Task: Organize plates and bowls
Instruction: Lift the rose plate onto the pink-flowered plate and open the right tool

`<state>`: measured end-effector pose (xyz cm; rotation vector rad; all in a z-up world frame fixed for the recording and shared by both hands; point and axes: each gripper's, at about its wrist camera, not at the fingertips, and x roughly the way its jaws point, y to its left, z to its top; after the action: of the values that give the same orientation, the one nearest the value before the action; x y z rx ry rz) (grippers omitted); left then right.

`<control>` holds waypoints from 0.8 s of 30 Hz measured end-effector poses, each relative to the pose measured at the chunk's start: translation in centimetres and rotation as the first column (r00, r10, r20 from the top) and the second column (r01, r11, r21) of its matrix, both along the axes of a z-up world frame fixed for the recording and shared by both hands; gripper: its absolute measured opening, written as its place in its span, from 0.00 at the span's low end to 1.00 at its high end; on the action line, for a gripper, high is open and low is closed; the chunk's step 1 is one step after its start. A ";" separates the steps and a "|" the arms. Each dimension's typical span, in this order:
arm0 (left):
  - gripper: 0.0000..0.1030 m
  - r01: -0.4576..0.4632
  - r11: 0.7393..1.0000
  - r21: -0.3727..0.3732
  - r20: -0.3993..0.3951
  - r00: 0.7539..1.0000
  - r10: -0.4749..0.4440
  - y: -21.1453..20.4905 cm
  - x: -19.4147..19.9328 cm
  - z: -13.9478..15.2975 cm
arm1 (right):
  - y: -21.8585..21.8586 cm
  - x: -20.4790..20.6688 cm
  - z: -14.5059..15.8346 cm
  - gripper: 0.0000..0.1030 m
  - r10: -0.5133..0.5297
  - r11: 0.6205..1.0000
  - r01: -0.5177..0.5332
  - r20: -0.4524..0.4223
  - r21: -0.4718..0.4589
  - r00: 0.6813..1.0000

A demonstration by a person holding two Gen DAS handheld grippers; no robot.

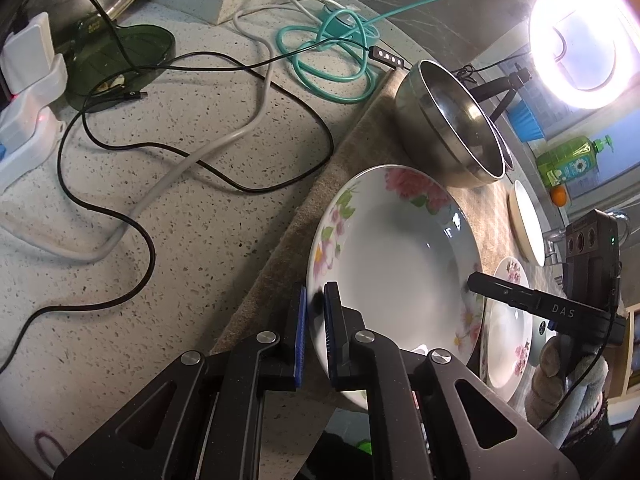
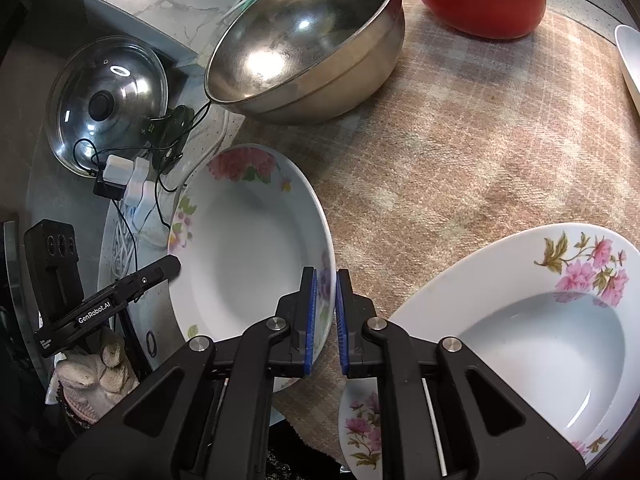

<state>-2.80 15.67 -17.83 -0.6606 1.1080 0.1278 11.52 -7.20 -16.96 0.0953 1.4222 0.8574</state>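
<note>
The big flower plate [image 1: 392, 264] sits between the two tongs, on a checked cloth [image 2: 480, 140]. The left tongs [image 1: 316, 292] have one edge of this plate between their two blue pads [image 1: 301, 336]. The pads are very close together, one on each side of the edge. A thin gap shows there, so it is not clear if they squeeze the plate or only sit around it. The right tongs [image 2: 325, 276] are at the other edge of the same plate, and the edge runs between their blue pads too. These pads are also close together, and again it is not clear if they pinch the plate. A left hand [image 2: 96, 372] in a pale glove holds the left tongs. Just to the right of the right tongs lies a deep plate [image 2: 540, 340] with pink flowers. A small flower plate [image 2: 360, 432] peeks out under the right tongs, partly hidden. Ahead of both tongs, past the big flower plate, stands a shiny steel bowl [image 2: 304, 32]. A red bowl [image 2: 480, 8] stands farther ahead, to the right of the steel bowl. To the left of the left tongs, off the cloth, black cables [image 1: 152, 240] and a white cable [image 1: 176, 168] lie in loops on the speckled counter [image 1: 224, 240]. A glass pot lid [image 2: 104, 100] lies far to the left of the right tongs.
</note>
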 end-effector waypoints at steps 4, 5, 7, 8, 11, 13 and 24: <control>0.07 -0.001 1.000 0.004 0.005 1.000 0.001 0.0 0.0 0.3 | -0.1 0.0 0.2 0.09 -0.001 1.000 0.001 0.006 0.003 1.000; 0.07 -0.003 1.000 0.006 0.009 1.000 0.003 0.0 0.0 0.4 | -0.1 0.0 0.3 0.09 -0.001 1.000 0.001 0.006 0.007 1.000; 0.07 -0.002 1.000 0.012 0.015 1.000 0.002 0.0 0.0 0.8 | -0.4 0.0 0.7 0.09 -0.002 1.000 0.002 0.006 0.012 1.000; 0.07 -0.001 1.000 0.018 0.020 1.000 0.000 0.0 0.0 1.1 | -0.5 -0.1 1.0 0.09 -0.002 1.000 0.001 0.014 0.013 1.000; 0.07 0.007 0.999 0.032 0.034 0.999 -0.008 -0.3 0.1 2.0 | -1.2 -0.1 1.8 0.09 -0.008 1.000 0.008 0.020 0.028 1.000; 0.07 0.012 1.000 0.026 0.044 0.999 -0.013 -0.5 0.2 2.5 | -1.9 -0.2 2.2 0.09 -0.018 0.999 0.017 0.020 0.036 1.000; 0.07 0.099 0.995 0.021 0.080 0.992 -0.100 -4.0 2.3 4.1 | -7.4 -0.2 3.6 0.09 -0.103 0.993 0.102 0.014 0.051 0.995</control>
<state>-0.48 11.71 -13.73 -0.5896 1.0586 0.0247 11.29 -14.59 -13.36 0.1976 1.3689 0.8080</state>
